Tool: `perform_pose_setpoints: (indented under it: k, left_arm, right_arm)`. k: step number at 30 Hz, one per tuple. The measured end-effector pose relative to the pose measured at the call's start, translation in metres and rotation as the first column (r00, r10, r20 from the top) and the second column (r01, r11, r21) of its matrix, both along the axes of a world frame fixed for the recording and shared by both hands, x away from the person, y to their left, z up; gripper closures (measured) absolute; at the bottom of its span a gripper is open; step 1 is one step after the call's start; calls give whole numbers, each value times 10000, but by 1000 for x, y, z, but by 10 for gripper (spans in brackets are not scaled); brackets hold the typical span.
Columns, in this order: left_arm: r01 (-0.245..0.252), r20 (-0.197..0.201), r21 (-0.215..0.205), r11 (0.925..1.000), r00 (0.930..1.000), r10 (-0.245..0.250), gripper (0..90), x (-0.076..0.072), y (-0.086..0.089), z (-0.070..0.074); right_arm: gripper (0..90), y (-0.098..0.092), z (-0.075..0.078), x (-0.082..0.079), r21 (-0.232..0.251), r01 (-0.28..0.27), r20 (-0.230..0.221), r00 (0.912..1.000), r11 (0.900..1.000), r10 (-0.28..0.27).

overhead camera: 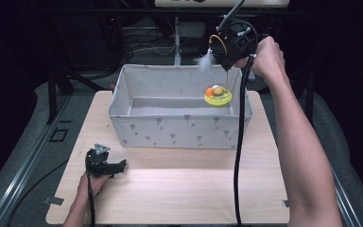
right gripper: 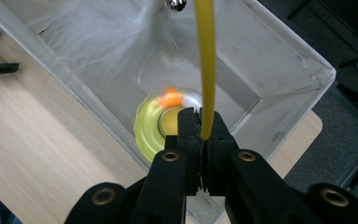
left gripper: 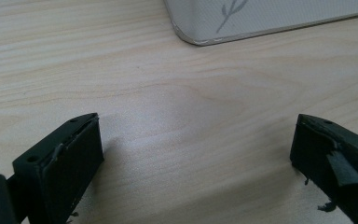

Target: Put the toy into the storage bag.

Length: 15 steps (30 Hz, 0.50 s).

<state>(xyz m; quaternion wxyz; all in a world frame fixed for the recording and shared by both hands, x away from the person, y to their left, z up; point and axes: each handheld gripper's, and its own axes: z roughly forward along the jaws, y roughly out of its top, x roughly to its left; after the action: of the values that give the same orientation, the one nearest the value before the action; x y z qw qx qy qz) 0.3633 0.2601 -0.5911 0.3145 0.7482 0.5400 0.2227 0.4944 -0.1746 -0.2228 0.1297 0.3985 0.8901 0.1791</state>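
Note:
A cat toy hangs over the right end of the grey fabric bin (overhead camera: 170, 130). It has a round yellow base (overhead camera: 218, 98) carrying an orange ball (overhead camera: 209, 91), a thin yellow stem (right gripper: 206, 56) and a white feather tuft (overhead camera: 205, 60). My right gripper (overhead camera: 228, 65) points down above the bin, shut on the stem just above the base (right gripper: 149, 133). Whether the base touches the bin floor I cannot tell. My left gripper (overhead camera: 118, 166) rests on the table near the front left, jaws wide apart (left gripper: 196, 140) with bare wood between them.
The bin (right gripper: 279, 60) takes up the far half of the light wooden table (overhead camera: 179, 189), and its front corner (left gripper: 242, 23) lies just ahead of the left jaws. A black cable (overhead camera: 240, 142) trails from the right gripper across the table. Dark floor and stands surround the table.

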Motion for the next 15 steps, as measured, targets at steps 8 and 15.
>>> perform_pose_setpoints:
  k: [8,15]
  left_arm:
    - [0,0,1,10000,10000,0,24,0,0,0]
    - [-2,2,-1,10000,10000,2,23,0,0,0]
  right_arm:
    - [881,-6,-16,9,48,187,-89,9998,9998,-187]
    - [881,-8,-31,16,26,281,-311,9991,9996,-280]
